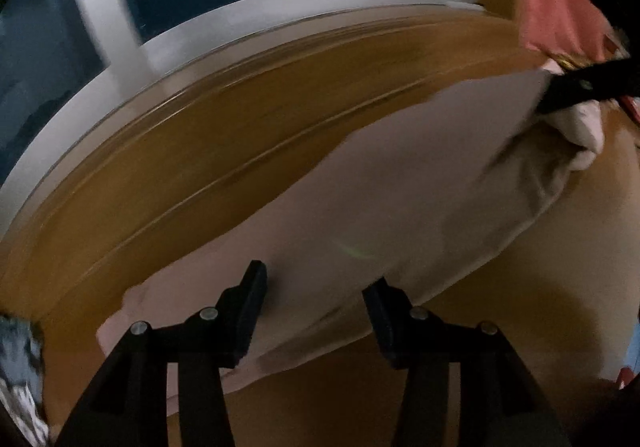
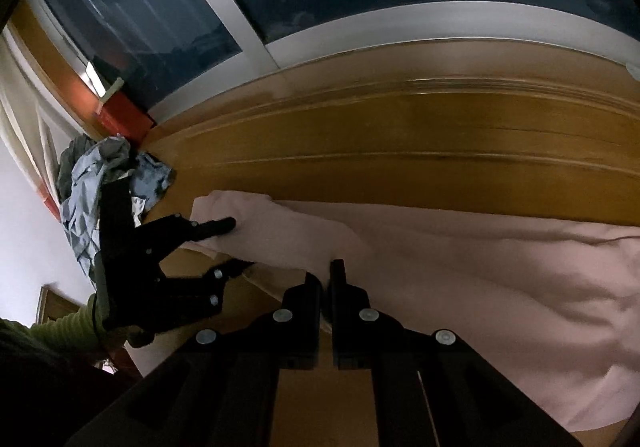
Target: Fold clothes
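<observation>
I work with 2 grippers over a wooden table [image 1: 168, 151], and the task thing is a pale pink cloth [image 1: 360, 207] that lies spread across it, close to the near edge.

My left gripper [image 1: 316, 311] stands about half open. In the right wrist view the end of the cloth lies between its fingers [image 2: 218, 227], but the pads do not press on it, so I judge this end is released and rests on the table.

My right gripper [image 2: 326, 299] is nearly closed, only a thin gap between the 2 fingers. In the left wrist view it pinches a bunched part of the cloth at the far right end, and the fabric there is lifted and wrinkled. So the right side is held, the left side is free.

How far is the task? I think it is early or in the middle of this piece. The cloth looks long and mostly flat, with 1 layer perhaps laid over at the left, but I cannot tell this for sure because of blur. No neat folded packet is visible.

More work waits: a crumpled blue-grey heap [image 2: 92, 183] lies at the left edge of the table, and a red cloth [image 1: 560, 7] hangs at the right.
</observation>
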`<state>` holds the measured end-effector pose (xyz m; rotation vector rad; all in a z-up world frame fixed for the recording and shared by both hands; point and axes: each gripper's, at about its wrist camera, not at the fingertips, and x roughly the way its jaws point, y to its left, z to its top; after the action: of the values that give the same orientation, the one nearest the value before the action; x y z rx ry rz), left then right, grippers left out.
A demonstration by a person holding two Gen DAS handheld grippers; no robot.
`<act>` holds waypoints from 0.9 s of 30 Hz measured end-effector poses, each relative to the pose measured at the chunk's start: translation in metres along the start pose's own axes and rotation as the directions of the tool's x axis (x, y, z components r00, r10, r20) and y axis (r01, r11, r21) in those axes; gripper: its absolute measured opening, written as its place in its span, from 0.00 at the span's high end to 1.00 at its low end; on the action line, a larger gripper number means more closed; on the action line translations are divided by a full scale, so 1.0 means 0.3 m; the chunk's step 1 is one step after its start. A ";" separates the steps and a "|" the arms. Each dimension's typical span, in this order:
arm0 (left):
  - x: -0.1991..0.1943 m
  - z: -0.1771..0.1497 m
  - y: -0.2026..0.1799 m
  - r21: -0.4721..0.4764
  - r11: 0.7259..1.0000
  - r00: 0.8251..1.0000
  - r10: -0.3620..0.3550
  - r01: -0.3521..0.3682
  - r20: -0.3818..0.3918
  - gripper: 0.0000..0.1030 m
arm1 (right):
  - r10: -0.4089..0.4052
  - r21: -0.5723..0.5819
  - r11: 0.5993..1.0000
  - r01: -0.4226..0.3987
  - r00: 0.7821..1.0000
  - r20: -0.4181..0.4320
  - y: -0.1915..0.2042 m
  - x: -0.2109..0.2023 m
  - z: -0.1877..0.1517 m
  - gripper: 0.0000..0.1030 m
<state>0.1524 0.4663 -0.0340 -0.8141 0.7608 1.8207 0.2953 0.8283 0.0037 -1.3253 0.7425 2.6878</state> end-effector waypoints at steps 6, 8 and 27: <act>-0.060 -0.051 0.111 -0.086 0.995 0.999 0.045 -0.044 0.013 0.58 | -0.015 -0.012 1.000 0.015 1.000 -0.020 -0.015 -0.005 -0.004 0.95; -0.071 -0.068 0.128 -0.093 0.994 0.999 0.054 -0.054 0.003 0.73 | -0.012 -0.023 1.000 0.011 0.999 -0.044 -0.017 0.004 -0.010 0.95; -0.218 0.007 0.177 0.036 0.929 0.927 0.364 -0.368 0.094 0.97 | -0.288 -0.286 0.915 0.284 0.957 0.029 0.151 0.150 -0.064 0.95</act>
<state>0.1230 0.4163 0.0270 -0.5806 0.9500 2.1407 0.2697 0.7726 -0.0224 -1.3827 0.1382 2.6156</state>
